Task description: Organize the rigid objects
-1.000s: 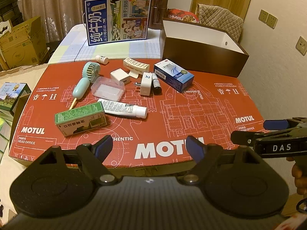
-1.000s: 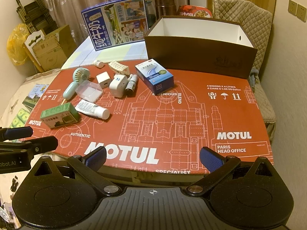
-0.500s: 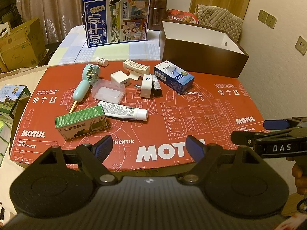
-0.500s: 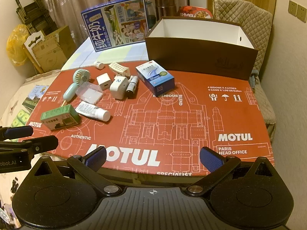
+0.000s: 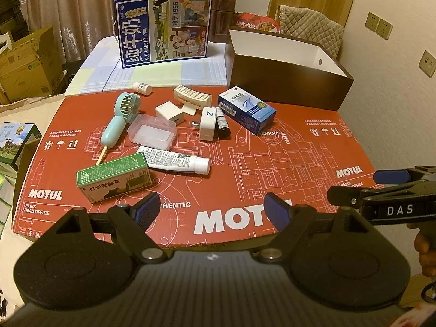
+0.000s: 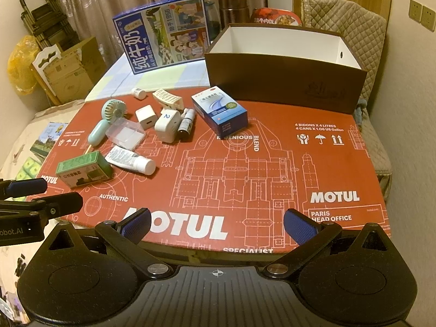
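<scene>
Left claw [image 5: 211,208]: fingers spread wide, nothing between them, hovering at the near edge of the red sheet, short of the clutter.
Right claw [image 6: 218,222]: also spread wide and empty, held over the near edge, to the right of the left one.
Red MOTUL sheet [image 6: 272,163]: flattened cardboard covering the desk; its right half carries nothing.
Green box [image 5: 114,181]: the nearest item to the left claw, lying on its side at the near left of the sheet.
White tube [image 5: 174,159]: lies just behind the green box, cap pointing right, its tail touching the box's corner.
Clear plastic case [image 5: 152,133]: flat, behind the tube.
Mint hand fan [image 5: 120,117]: lying left of the case, head pointing away.
White cube charger [image 5: 169,113]: just beyond the case.
Plug adapter marked 2 [image 5: 207,122]: beside a small dark bottle [image 5: 222,122] on its right.
Cream hair clip [image 5: 192,98]: behind the adapter.
Small white bottle [image 5: 143,88]: on its side at the sheet's far edge.
Blue medicine box [image 6: 219,110]: right of the cluster, angled.
Brown box [image 6: 286,76]: open, white inside, at the far right, just behind the blue medicine box.
Milk carton case [image 6: 163,32]: upright on the checked cloth beyond.
</scene>
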`<state>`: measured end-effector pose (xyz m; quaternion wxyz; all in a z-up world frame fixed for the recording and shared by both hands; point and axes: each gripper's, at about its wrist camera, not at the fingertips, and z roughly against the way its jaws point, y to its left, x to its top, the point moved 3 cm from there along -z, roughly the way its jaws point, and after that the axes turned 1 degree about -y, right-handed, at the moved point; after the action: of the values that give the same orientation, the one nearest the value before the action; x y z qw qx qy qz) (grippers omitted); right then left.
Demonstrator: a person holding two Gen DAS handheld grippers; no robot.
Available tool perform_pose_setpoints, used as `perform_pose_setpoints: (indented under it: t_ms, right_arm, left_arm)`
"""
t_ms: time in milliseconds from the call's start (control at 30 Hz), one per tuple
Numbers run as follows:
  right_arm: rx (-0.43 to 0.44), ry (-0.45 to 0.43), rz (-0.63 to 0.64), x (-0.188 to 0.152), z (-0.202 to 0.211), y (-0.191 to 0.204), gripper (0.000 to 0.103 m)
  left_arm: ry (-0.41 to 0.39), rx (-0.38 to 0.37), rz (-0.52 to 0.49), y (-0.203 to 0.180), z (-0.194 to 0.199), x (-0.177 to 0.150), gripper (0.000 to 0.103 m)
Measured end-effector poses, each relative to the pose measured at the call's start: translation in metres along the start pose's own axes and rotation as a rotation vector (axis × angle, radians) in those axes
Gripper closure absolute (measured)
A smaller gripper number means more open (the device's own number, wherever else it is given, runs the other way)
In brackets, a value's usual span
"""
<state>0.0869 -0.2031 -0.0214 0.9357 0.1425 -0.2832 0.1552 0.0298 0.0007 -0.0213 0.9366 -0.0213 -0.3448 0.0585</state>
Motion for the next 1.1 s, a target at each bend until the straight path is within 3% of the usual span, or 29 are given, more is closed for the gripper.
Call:
perform_pose_setpoints:
  t_ms: [733,1100]
  right_arm:
    - [-0.006,0.009,-0.020,0.010,-0.018,0.003,0.002]
    - [0.020,0.021,-0.023,0.015,-0.037,0.013,0.002]
  left_arm:
    - [0.000,-0.003,-0.020,0.018,-0.018,0.008,0.022]
    - [-0.011,0.033,-0.054,0.050,-0.030,0.010,0.022]
